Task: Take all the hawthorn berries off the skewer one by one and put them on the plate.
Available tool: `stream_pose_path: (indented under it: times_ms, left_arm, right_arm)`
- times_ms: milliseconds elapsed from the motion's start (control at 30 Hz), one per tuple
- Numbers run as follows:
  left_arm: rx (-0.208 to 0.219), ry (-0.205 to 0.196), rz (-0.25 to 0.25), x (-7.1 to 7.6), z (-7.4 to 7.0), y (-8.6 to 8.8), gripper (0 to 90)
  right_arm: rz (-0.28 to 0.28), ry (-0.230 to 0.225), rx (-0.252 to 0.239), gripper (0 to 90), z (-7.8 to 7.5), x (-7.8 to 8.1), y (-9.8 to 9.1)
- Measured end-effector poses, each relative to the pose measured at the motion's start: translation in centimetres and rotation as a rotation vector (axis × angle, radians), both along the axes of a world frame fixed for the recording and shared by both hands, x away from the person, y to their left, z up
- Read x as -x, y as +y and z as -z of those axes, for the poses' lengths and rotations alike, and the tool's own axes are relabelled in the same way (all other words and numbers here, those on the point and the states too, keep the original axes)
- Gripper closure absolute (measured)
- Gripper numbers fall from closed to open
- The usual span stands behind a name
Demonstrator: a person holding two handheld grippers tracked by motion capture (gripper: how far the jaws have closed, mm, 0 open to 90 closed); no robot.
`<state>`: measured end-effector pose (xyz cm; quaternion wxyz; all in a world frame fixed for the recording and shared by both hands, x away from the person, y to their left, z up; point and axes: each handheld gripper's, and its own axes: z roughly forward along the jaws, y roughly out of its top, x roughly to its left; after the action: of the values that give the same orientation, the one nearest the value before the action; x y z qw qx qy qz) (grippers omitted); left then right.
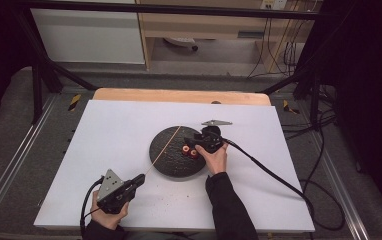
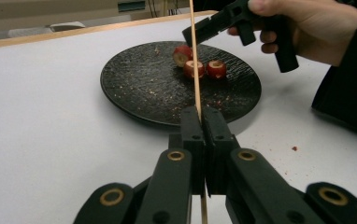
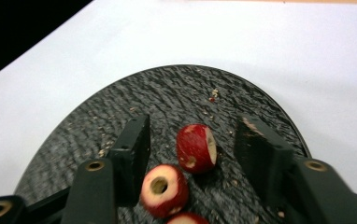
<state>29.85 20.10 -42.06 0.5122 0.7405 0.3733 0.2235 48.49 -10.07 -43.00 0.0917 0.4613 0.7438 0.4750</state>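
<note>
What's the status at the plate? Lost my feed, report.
Left gripper shut on skewer. Right gripper open, straddling one red fruit piece, pads clear. Two more pieces close by on black plate. Nothing blocking.

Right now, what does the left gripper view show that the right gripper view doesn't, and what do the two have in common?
Left gripper view alone: the left gripper shut on a thin wooden skewer, plus the person's hand with the right gripper over the plate. Right gripper view alone: that gripper's open jaws flanking one red fruit piece without touching it. Both: the black plate, cored red fruit pieces and white table.
</note>
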Motion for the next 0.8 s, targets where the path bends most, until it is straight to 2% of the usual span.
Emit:
stream_pose_path:
  times_ms: [267,533,800]
  left_arm:
    - [0.002,0.005,-0.001,-0.1,0.0,0.0,88.4]
    - [0.003,0.013,-0.003,-0.2,0.1,0.0,88.4]
    - [-0.004,0.026,0.0,-0.4,0.0,-0.2,88.4]
  right_arm:
    - [-0.047,-0.043,0.025,27.8,-1.2,2.3,-1.6]
    - [-0.096,-0.07,0.073,11.0,-1.3,5.0,-3.3]
    - [-0.096,-0.093,0.134,2.7,-0.6,7.2,-5.7]
